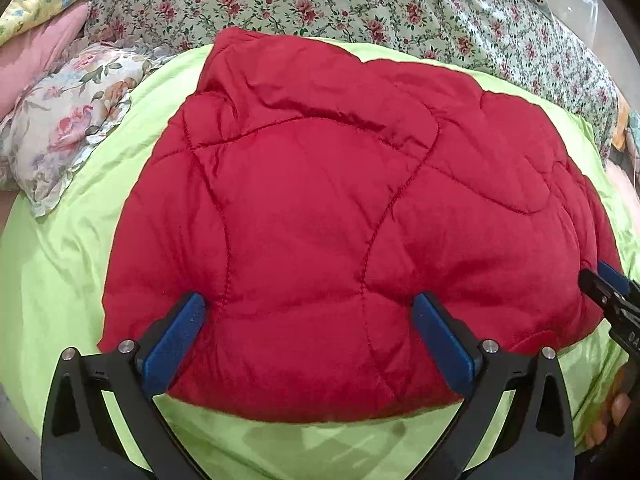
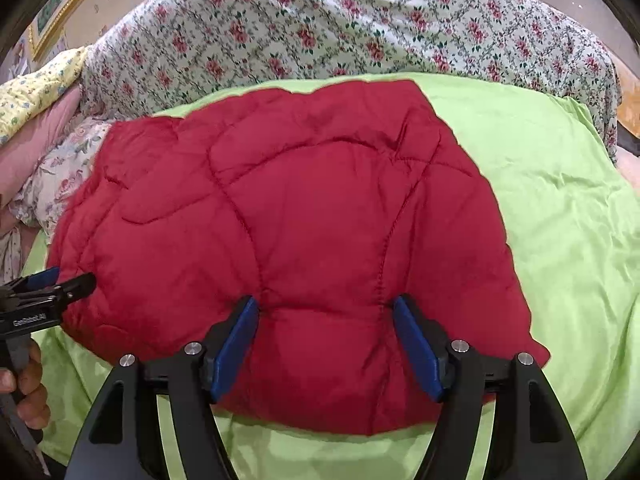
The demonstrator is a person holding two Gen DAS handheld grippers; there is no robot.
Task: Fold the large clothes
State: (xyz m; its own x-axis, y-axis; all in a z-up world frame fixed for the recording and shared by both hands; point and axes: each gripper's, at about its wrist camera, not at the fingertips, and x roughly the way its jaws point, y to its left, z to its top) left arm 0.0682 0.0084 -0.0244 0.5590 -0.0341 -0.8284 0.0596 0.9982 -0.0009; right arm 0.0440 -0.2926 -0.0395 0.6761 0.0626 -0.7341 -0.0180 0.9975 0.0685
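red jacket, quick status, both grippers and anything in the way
Left gripper open, right gripper open, both pressing red jacket. Jacket bundled on green sheet. Nothing blocking.

Bed (image 1: 440,16) under a green sheet (image 1: 60,280).
A red quilt (image 1: 320,220) lies folded at centre; pillows (image 1: 60,128) sit at ten o'clock, a floral cover toward twelve.
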